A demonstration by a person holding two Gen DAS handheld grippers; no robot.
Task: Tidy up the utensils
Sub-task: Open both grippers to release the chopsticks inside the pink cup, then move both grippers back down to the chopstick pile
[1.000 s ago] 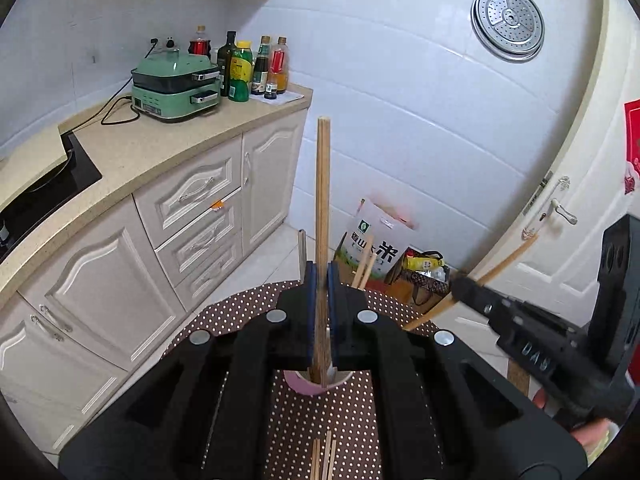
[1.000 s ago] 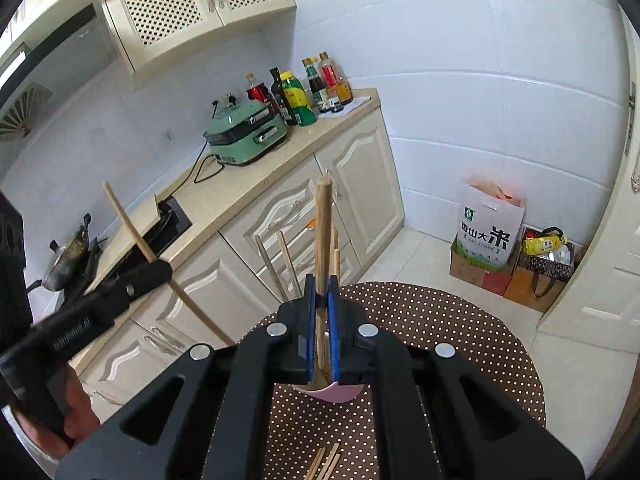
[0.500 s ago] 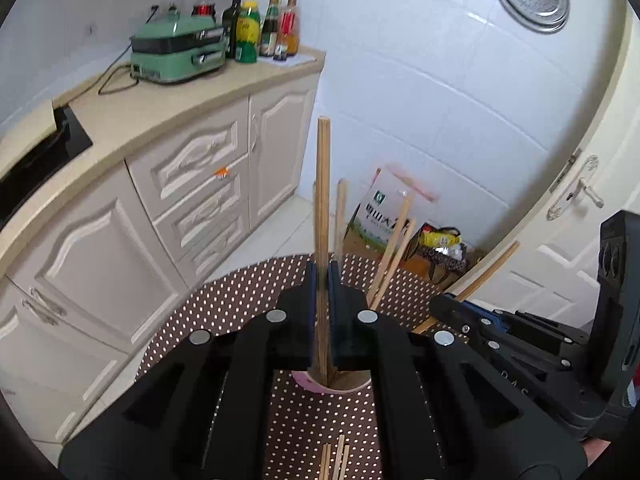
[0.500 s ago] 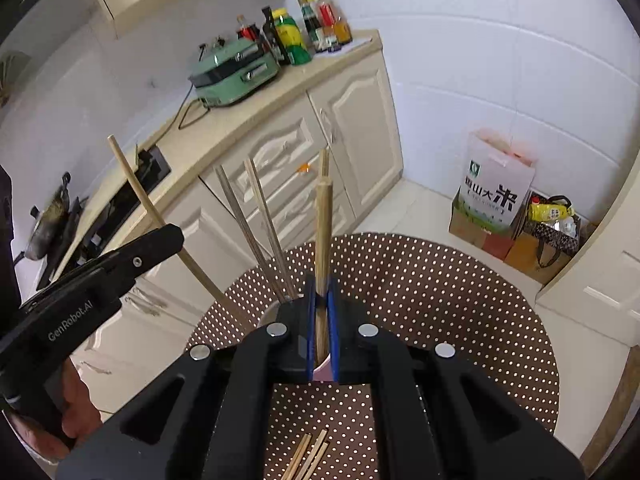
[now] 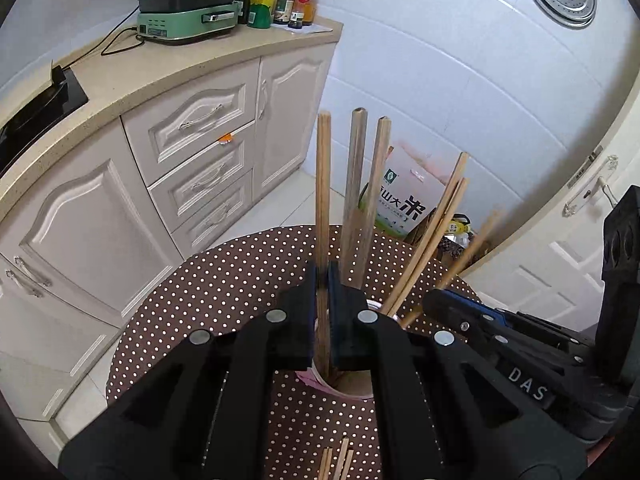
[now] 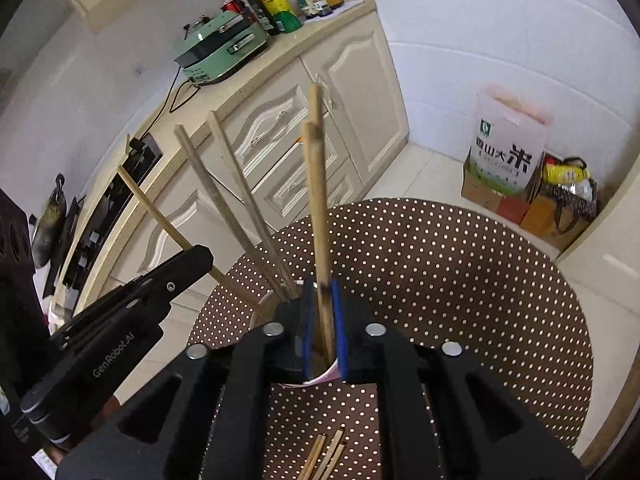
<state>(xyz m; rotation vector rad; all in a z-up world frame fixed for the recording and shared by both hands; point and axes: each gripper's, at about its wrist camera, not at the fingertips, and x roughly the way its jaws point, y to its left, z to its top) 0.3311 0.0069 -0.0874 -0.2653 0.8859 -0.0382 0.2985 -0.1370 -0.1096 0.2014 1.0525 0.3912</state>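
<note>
While left gripper [image 5: 322,312] clamps chopstick [image 5: 322,208] over cup [image 5: 352,390], right gripper [image 6: 322,320] pinches another.

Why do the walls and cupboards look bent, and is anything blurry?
Left wrist view: the fisheye lens bows the tiled wall and darkens the corners; one chopstick at right is smeared by motion blur. Right wrist view: the cabinets curve likewise, otherwise fairly sharp.

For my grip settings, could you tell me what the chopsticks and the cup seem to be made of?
Chopsticks: apparently bare wood or bamboo, with a matte tan surface, faint grain and squared tops. Cup: possibly paper or thin plastic, judging by its thin pale pink rim; mostly hidden.
</note>
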